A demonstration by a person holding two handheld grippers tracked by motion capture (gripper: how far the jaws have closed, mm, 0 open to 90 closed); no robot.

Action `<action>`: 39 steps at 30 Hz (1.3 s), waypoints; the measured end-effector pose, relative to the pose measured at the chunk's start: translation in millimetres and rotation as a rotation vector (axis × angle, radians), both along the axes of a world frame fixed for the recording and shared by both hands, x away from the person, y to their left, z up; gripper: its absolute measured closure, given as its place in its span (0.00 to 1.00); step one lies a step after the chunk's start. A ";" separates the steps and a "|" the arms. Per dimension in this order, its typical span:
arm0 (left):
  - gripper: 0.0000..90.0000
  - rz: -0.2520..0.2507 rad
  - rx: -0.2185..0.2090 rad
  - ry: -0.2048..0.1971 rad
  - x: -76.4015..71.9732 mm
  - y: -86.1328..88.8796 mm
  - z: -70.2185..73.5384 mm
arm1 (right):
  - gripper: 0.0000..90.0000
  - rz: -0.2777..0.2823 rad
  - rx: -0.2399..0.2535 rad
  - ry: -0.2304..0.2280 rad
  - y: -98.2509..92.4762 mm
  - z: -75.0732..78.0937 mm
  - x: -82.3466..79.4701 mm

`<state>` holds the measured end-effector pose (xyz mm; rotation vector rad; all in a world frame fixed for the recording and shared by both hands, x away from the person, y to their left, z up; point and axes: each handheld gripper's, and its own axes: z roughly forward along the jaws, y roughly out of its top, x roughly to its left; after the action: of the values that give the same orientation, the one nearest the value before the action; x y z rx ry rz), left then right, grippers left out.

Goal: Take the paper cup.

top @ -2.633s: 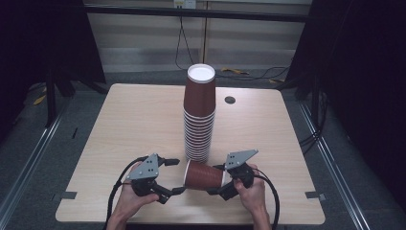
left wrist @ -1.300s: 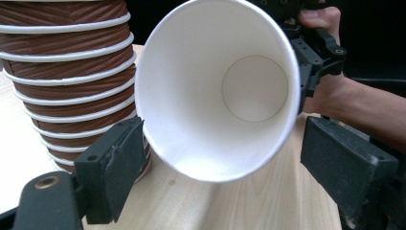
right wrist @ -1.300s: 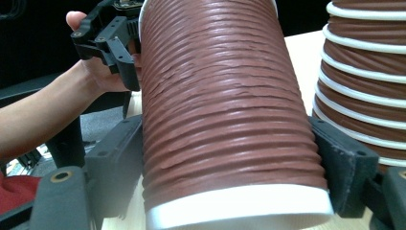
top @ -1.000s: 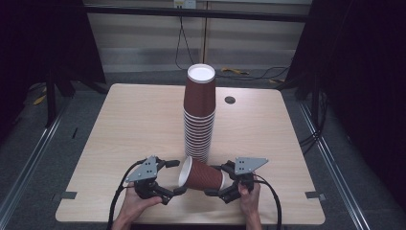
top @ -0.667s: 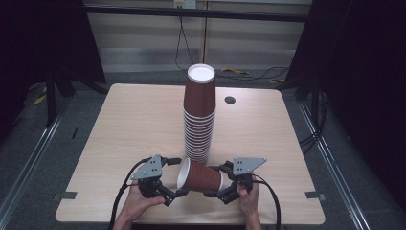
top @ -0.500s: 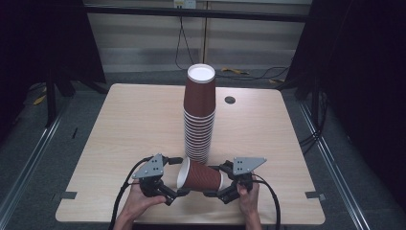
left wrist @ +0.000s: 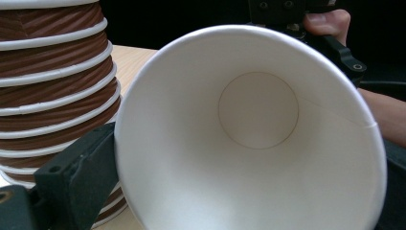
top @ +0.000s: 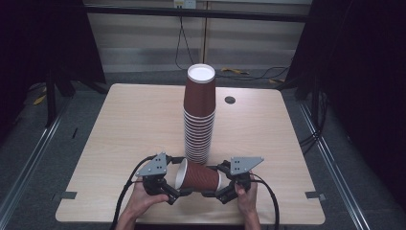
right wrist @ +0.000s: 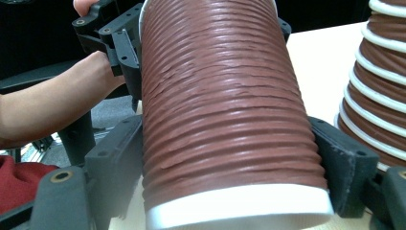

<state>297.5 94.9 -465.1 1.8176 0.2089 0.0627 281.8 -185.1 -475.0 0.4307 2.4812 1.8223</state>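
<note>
Right claw (top: pixel 218 186) clamps the cup (top: pixel 197 176) base; left claw (top: pixel 178 188) at its rim, grip unclear. Mid-handover; next likely onto the stack (top: pixel 198 115) beyond both claws.

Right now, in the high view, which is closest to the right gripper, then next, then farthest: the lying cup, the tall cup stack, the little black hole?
1. Lying cup, between the right gripper jaws.
2. Cup stack, just behind, mid-table.
3. Black hole, far side of the table.

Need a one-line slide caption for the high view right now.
Both grippers, left and right, hold a brown paper cup sideways in front of the tall cup stack on the wooden table.
</note>
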 end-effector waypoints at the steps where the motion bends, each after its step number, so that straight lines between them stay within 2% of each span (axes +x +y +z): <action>1: 0.01 -0.001 0.000 0.001 0.0 -0.2 -0.2 | 0.22 -0.001 -0.002 0.000 0.0 0.0 -0.1; 6: 0.01 -0.003 -0.017 0.012 0.9 -0.4 0.0 | 0.22 0.002 0.003 0.000 -0.2 0.3 -0.1; 13: 0.04 -0.006 0.003 0.007 -0.2 1.9 1.6 | 0.23 0.008 -0.001 0.000 0.6 -1.1 0.0; 17: 0.05 -0.008 -0.002 0.003 -0.7 3.0 2.3 | 0.22 0.009 0.007 -0.002 1.9 -2.1 0.3; 20: 0.05 0.013 0.009 -0.007 -1.6 3.3 3.1 | 0.22 0.011 0.003 0.001 2.8 -3.2 0.6; 22: 0.05 -0.007 -0.013 0.006 -1.7 4.4 3.6 | 0.21 0.011 0.001 0.002 3.5 -3.8 0.9; 23: 0.07 -0.014 -0.027 0.004 -2.1 5.0 4.2 | 0.19 0.007 -0.005 0.003 3.8 -4.0 0.7; 30: 0.08 -0.004 -0.020 -0.005 -3.2 5.4 6.1 | 0.18 -0.008 -0.006 -0.004 3.9 -3.5 0.1; 39: 0.09 0.021 -0.009 -0.013 -3.3 10.1 7.4 | 0.15 -0.056 -0.004 -0.001 3.5 -7.2 -0.6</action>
<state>294.3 105.0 -457.8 1.8056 0.2185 0.0882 281.3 -181.6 -482.2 0.4940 2.4462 1.7960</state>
